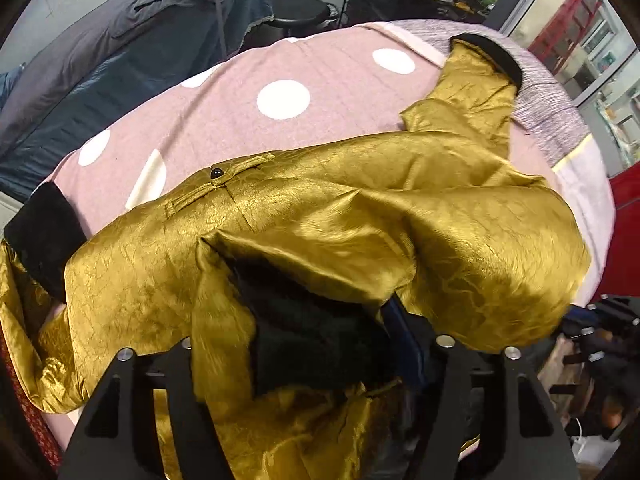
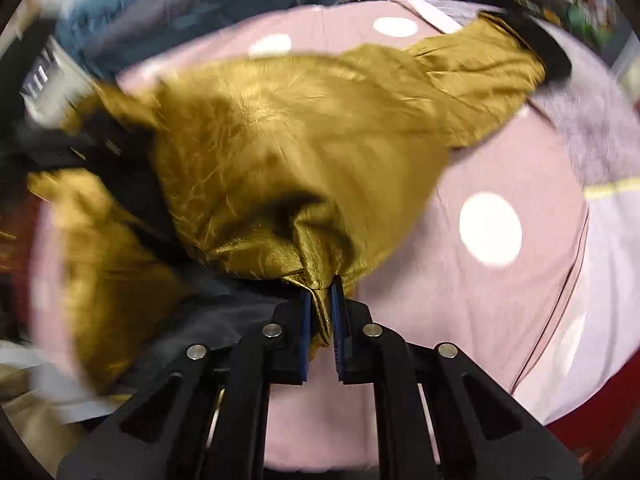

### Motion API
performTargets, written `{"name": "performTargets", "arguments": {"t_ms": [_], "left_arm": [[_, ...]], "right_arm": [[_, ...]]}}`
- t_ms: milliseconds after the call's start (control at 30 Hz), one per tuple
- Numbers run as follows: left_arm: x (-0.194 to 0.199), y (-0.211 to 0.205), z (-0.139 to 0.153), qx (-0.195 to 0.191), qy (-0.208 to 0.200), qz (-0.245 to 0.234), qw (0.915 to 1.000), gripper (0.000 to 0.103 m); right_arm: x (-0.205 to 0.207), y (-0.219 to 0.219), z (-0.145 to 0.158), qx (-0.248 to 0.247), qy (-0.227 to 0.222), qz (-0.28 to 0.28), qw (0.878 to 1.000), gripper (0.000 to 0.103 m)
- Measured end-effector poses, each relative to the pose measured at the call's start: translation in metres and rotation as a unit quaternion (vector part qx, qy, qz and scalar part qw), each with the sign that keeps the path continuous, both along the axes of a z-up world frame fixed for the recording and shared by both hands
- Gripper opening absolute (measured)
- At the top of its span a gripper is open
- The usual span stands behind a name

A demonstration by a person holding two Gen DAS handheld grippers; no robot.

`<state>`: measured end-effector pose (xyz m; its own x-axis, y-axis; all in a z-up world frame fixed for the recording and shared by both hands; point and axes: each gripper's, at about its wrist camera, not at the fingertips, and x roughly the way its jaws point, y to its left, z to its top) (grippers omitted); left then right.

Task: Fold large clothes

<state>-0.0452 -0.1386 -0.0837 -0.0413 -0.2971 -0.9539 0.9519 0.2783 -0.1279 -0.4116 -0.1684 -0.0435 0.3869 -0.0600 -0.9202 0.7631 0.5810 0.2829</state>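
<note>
A gold satin jacket [image 1: 340,200] with black cuffs and knot buttons lies across a pink bed cover with white dots [image 1: 240,120]. One sleeve with a black cuff [image 1: 492,56] reaches to the far right; another black cuff [image 1: 40,232] lies at the left. My left gripper [image 1: 320,344] is buried in the jacket's gold fabric and black lining, so its fingertips are hidden. In the right wrist view my right gripper [image 2: 321,300] is shut on a bunched edge of the gold jacket [image 2: 300,152], lifted above the pink cover [image 2: 480,280]. That view is motion-blurred.
Dark blue and grey bedding [image 1: 100,60] is heaped behind the bed at the left. A black round stool [image 1: 300,12] stands behind the bed. A grey-lilac blanket [image 1: 552,104] covers the bed's right end. Shelves and red furniture [image 1: 576,16] stand at the right.
</note>
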Motion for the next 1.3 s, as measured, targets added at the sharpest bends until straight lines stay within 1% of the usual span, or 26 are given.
{"name": "performTargets", "arguments": {"t_ms": [33, 67, 100, 133, 167, 200, 233, 267, 300, 333, 367, 433, 467, 533, 567, 600, 700, 767, 833, 967, 1033, 1133, 1233, 1300], "left_arm": [[-0.001, 0.006, 0.005, -0.007, 0.006, -0.005, 0.9999, 0.072], [-0.002, 0.013, 0.011, -0.016, 0.011, -0.01, 0.9998, 0.078], [-0.002, 0.021, 0.016, -0.026, 0.016, -0.013, 0.9994, 0.081], [-0.003, 0.029, 0.021, -0.034, 0.026, -0.016, 0.999, 0.084], [-0.004, 0.036, 0.024, -0.04, 0.039, -0.019, 0.9983, 0.085], [-0.005, 0.044, 0.027, -0.044, 0.054, -0.02, 0.9973, 0.085], [-0.006, 0.052, 0.029, -0.047, 0.062, -0.019, 0.9967, 0.085], [-0.006, 0.059, 0.029, -0.049, 0.068, -0.018, 0.9963, 0.088], [-0.009, 0.069, 0.029, -0.05, 0.073, -0.016, 0.9959, 0.088], [-0.012, 0.076, 0.027, -0.047, 0.074, -0.017, 0.996, 0.088], [-0.015, 0.081, 0.024, -0.042, 0.072, -0.018, 0.9963, 0.088], [-0.024, 0.092, 0.016, -0.024, 0.074, -0.024, 0.9967, 0.088], [-0.028, 0.096, 0.012, -0.014, 0.08, -0.028, 0.9963, 0.088], [-0.038, 0.105, 0.009, -0.001, 0.087, -0.037, 0.9955, 0.088], [-0.042, 0.108, 0.009, 0.001, 0.089, -0.043, 0.9952, 0.088], [-0.044, 0.111, 0.009, 0.001, 0.089, -0.048, 0.9949, 0.088], [-0.051, 0.124, 0.02, -0.014, 0.085, -0.064, 0.9942, 0.088], [-0.044, 0.13, 0.029, -0.027, 0.07, -0.055, 0.9957, 0.088], [-0.028, 0.137, 0.038, -0.036, 0.055, -0.029, 0.9974, 0.088], [0.021, 0.159, 0.052, -0.056, 0.031, 0.058, 0.9962, 0.088], [0.044, 0.169, 0.053, -0.053, 0.012, 0.097, 0.9938, 0.088], [0.063, 0.171, 0.05, -0.047, -0.002, 0.123, 0.9913, 0.088], [0.072, 0.163, 0.041, -0.037, -0.022, 0.128, 0.9909, 0.088], [0.081, 0.154, 0.033, -0.025, -0.046, 0.123, 0.991, 0.088]], "right_arm": [[-0.025, 0.0, 0.018, 0.016, -0.023, -0.009, 1.0, 0.007], [-0.043, -0.002, 0.027, 0.028, -0.033, -0.013, 0.999, 0.005], [-0.06, -0.001, 0.034, 0.032, -0.03, -0.015, 0.999, 0.003], [-0.076, 0.0, 0.038, 0.034, -0.021, -0.017, 0.999, 0.002], [-0.094, 0.003, 0.039, 0.037, -0.001, -0.019, 0.999, 0.002], [-0.112, 0.005, 0.037, 0.039, 0.024, -0.026, 0.999, 0.002], [-0.129, 0.005, 0.028, 0.059, 0.038, -0.036, 0.997, 0.002], [-0.137, 0.006, 0.018, 0.082, 0.046, -0.042, 0.995, 0.002], [-0.149, 0.012, 0.007, 0.092, 0.067, -0.047, 0.992, 0.002], [-0.155, 0.017, -0.001, 0.078, 0.101, -0.054, 0.99, 0.002], [-0.156, 0.017, -0.003, 0.075, 0.109, -0.059, 0.989, 0.003], [-0.154, 0.012, -0.005, 0.091, 0.084, -0.077, 0.989, 0.003], [-0.149, 0.007, -0.002, 0.094, 0.074, -0.082, 0.989, 0.006], [-0.14, 0.001, 0.001, 0.09, 0.057, -0.083, 0.991, 0.032], [-0.129, -0.004, 0.006, 0.076, 0.053, -0.084, 0.992, 0.063], [-0.121, -0.008, 0.013, 0.058, 0.045, -0.083, 0.994, 0.071], [-0.088, -0.02, 0.027, 0.038, 0.029, -0.059, 0.997, 0.071], [-0.065, -0.03, 0.034, 0.024, 0.027, -0.042, 0.998, 0.071], [-0.039, -0.039, 0.044, 0.013, 0.017, -0.028, 0.999, 0.071], [0.018, -0.05, 0.055, -0.015, 0.01, 0.018, 1.0, 0.071], [0.048, -0.051, 0.053, -0.032, 0.021, 0.05, 0.998, 0.071], [0.08, -0.053, 0.043, -0.045, 0.041, 0.089, 0.994, 0.071], [0.113, -0.059, 0.03, -0.06, 0.064, 0.126, 0.988, 0.071], [0.13, -0.068, 0.023, -0.079, 0.081, 0.143, 0.983, 0.071]]}}
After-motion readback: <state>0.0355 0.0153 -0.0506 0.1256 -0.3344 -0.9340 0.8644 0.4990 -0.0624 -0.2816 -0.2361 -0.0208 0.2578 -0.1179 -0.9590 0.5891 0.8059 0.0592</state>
